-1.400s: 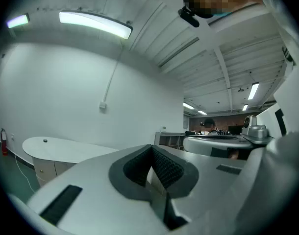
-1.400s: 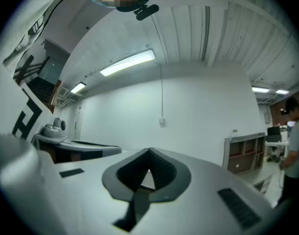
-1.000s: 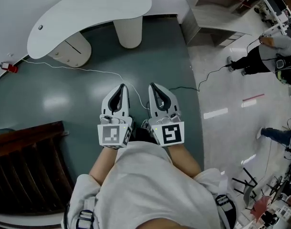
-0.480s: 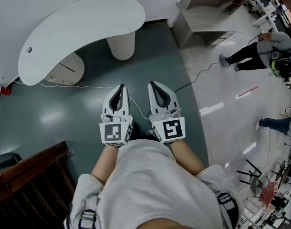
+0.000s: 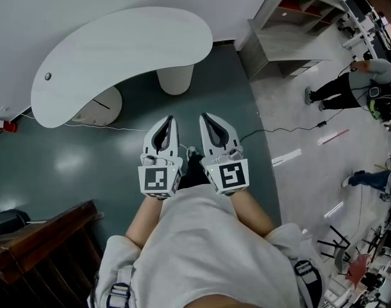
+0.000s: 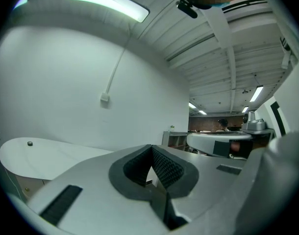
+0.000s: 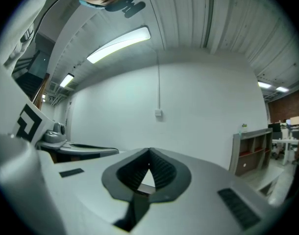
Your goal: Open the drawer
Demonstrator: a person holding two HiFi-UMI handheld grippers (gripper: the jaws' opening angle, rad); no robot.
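Note:
A curved white desk point(image 5: 118, 50) stands ahead against the wall, on a round pedestal point(image 5: 176, 79). Under its left end sits a rounded pale cabinet point(image 5: 99, 108) with drawer seams on its front. My left gripper point(image 5: 171, 119) and right gripper point(image 5: 203, 117) are held side by side in front of my body, pointing level toward the desk and well short of it. Both are shut with nothing between the pads. In the left gripper view the desk top point(image 6: 46, 153) lies beyond the shut left gripper point(image 6: 152, 149). The right gripper view shows the shut right gripper point(image 7: 149, 152) facing a bare white wall.
A thin cable point(image 5: 282, 130) runs across the floor on the right. A grey shelf unit point(image 5: 298, 24) stands at the back right, with a person point(image 5: 356, 85) beyond it. A dark wooden railing point(image 5: 35, 236) is at the lower left. A small red object point(image 5: 2, 124) lies by the wall.
I have walked toward the desk, which now sits nearer to the grippers' tips. Both grippers kept their side-by-side pose and stayed shut.

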